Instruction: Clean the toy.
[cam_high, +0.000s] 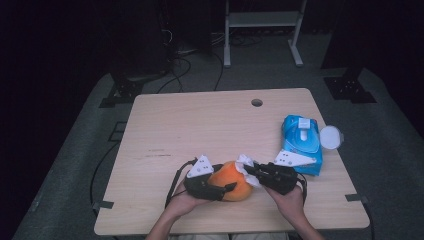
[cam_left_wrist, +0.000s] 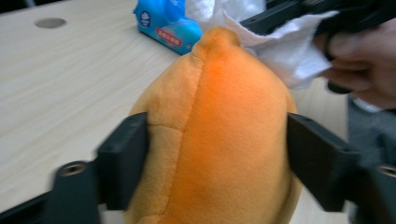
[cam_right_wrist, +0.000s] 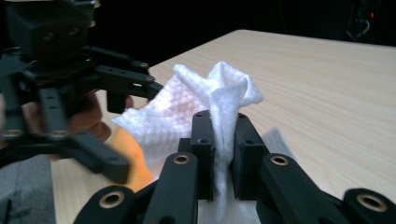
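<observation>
One orange plush toy (cam_high: 231, 181), at the six o'clock edge of the worktop (cam_high: 200, 130), held off or on the surface, which cannot be told. Judged soft, light and compressible; it dents under the jaws, so a hold across the fat middle, as now, looks secure. Left tongs (cam_left_wrist: 217, 158): clamped on the toy's two flanks. Right tongs (cam_right_wrist: 219, 154): closed on one white wipe (cam_right_wrist: 201, 107), pinched at a fold; the cloth is limp and thin, judged easy to tear or slip, and drapes against the toy's pointed tip. One blue wipe packet (cam_high: 301, 142) at three o'clock, lid flipped open, with one small clear round cup (cam_high: 331, 136) just beside it. Two hands, two tongs.
</observation>
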